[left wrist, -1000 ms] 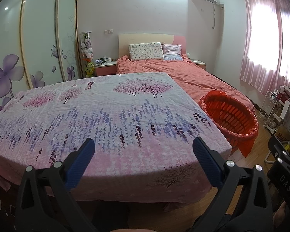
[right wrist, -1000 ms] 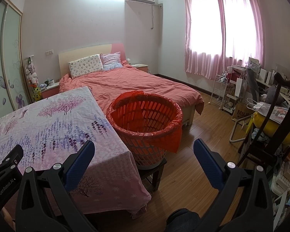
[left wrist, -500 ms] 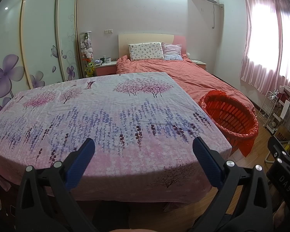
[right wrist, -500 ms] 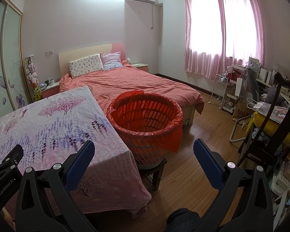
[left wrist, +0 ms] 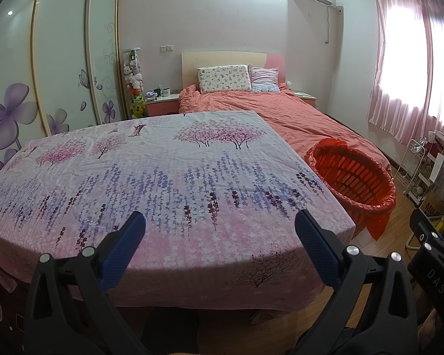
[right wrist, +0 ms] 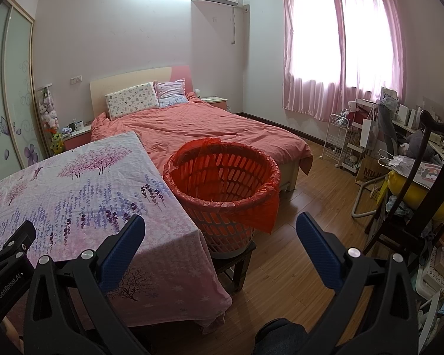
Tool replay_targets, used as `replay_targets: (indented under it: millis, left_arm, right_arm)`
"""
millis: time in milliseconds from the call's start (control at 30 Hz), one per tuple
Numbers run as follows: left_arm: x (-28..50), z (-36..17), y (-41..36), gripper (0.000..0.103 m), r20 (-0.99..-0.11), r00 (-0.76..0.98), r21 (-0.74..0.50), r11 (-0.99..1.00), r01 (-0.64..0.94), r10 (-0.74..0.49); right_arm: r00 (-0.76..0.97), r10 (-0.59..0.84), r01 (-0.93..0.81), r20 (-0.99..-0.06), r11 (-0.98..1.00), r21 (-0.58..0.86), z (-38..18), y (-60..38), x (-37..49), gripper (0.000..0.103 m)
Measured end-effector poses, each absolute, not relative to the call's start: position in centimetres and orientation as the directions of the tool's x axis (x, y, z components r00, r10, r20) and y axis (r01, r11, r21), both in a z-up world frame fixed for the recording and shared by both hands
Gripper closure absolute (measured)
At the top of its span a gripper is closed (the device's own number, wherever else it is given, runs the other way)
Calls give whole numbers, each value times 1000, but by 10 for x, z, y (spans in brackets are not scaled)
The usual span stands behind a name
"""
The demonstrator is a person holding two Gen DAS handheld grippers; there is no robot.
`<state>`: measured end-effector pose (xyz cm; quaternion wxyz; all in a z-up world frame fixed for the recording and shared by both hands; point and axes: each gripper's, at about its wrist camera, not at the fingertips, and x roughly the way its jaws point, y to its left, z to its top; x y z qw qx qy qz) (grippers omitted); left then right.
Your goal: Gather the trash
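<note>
A red slatted basket (right wrist: pixel 226 180) lined with a red plastic bag stands on a low dark stool beside the table's right edge; it also shows in the left wrist view as the basket (left wrist: pixel 352 177). I see no trash on the floral tablecloth (left wrist: pixel 162 177). My left gripper (left wrist: pixel 220 230) hovers open over the table's near edge, nothing between its blue pads. My right gripper (right wrist: pixel 220 230) is open too, pointing at the basket from the near side, a little short of it.
A bed with a salmon cover (right wrist: pixel 210 124) lies behind the table and basket. Wooden floor (right wrist: pixel 296 260) runs to the right. A dark chair (right wrist: pixel 414 207), a white wire rack (right wrist: pixel 339 139) and a cluttered desk crowd the right side. Wardrobe doors (left wrist: pixel 59 68) line the left wall.
</note>
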<state>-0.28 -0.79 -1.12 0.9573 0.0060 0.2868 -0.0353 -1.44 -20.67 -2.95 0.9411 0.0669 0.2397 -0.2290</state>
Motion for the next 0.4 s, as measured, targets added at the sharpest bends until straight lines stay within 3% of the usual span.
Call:
replay_targets:
  millis: [400]
  left_arm:
    - [-3, -11, -6, 4, -548, 834, -7, 997, 72, -64]
  right_arm:
    - [780, -399, 463, -482, 886, 17, -29, -206, -15, 2]
